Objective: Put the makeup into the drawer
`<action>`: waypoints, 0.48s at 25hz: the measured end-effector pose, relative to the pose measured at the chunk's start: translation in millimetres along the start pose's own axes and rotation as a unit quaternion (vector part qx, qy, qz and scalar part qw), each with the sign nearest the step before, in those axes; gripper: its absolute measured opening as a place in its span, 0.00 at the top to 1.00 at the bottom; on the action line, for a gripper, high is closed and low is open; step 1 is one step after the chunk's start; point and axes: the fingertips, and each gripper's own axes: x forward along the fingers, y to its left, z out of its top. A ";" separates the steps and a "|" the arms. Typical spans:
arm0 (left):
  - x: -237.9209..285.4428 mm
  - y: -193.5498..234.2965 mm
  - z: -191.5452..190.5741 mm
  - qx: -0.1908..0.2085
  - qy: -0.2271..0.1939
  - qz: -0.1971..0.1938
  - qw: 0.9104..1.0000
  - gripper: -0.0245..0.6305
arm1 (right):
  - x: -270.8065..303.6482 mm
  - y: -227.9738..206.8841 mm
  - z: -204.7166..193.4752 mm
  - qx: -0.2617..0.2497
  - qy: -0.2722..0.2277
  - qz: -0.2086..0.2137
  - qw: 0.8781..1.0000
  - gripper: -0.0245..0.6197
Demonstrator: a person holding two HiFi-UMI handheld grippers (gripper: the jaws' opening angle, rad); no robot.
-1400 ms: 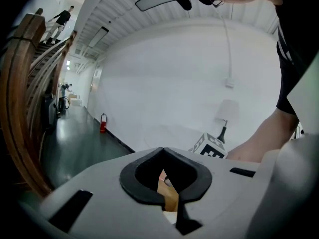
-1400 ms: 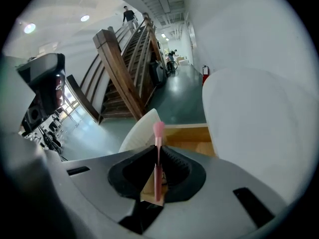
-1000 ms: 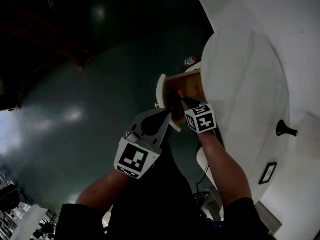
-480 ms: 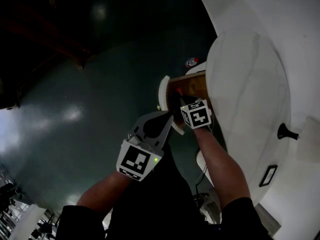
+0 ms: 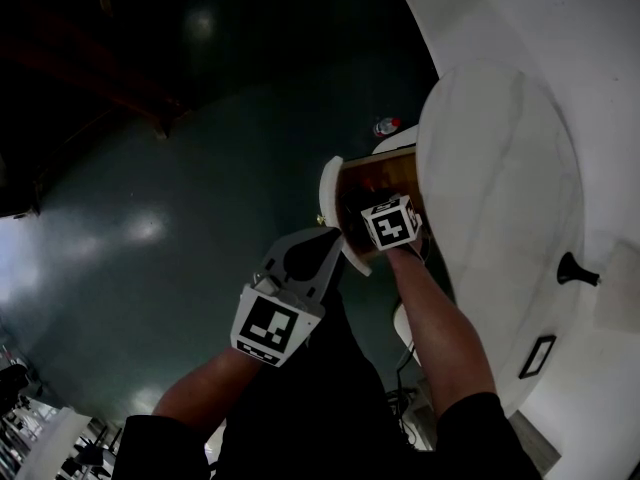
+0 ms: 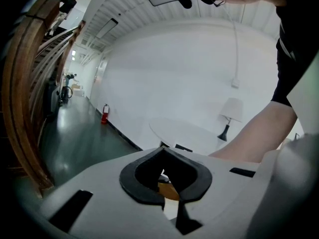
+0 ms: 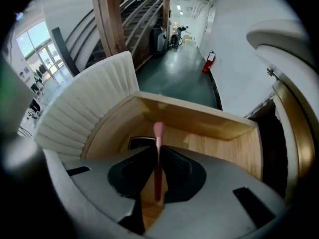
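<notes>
right gripper [image 7: 157, 156] jaws nearly closed, pinching the thin pink makeup stick [image 7: 158, 133] at frame centre, tip-down over the open wooden drawer [image 7: 209, 146]. left gripper [image 6: 167, 180] closed, empty, lower centre. best to lower the stick close to the drawer floor, then release gently so it doesn't bounce.

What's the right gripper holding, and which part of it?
A pink makeup stick, pinched along its shaft between the fingers of the right gripper; its tip sticks out over the drawer.
</notes>
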 end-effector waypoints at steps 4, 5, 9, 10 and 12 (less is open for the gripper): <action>0.4 2.8 -3.2 -0.002 0.004 0.003 1.000 0.95 | 10.8 -6.9 -8.7 -0.014 0.014 -0.010 1.000 0.89; 0.6 3.8 -4.1 -0.003 0.005 0.004 1.000 0.95 | 13.2 -8.1 -11.4 -0.018 0.020 -0.011 1.000 0.89; 1.3 6.7 -8.1 -0.004 0.007 0.008 1.000 0.95 | 21.6 -9.7 -15.4 -0.034 0.029 -0.005 0.999 0.89; 1.5 7.1 -9.3 -0.003 0.008 0.008 1.000 0.95 | 23.2 -10.3 -15.5 -0.038 0.031 -0.003 0.999 0.89; 2.9 7.8 -11.6 -0.004 0.010 0.008 1.000 0.95 | 27.7 -12.1 -23.8 -0.035 0.051 -0.001 0.998 0.89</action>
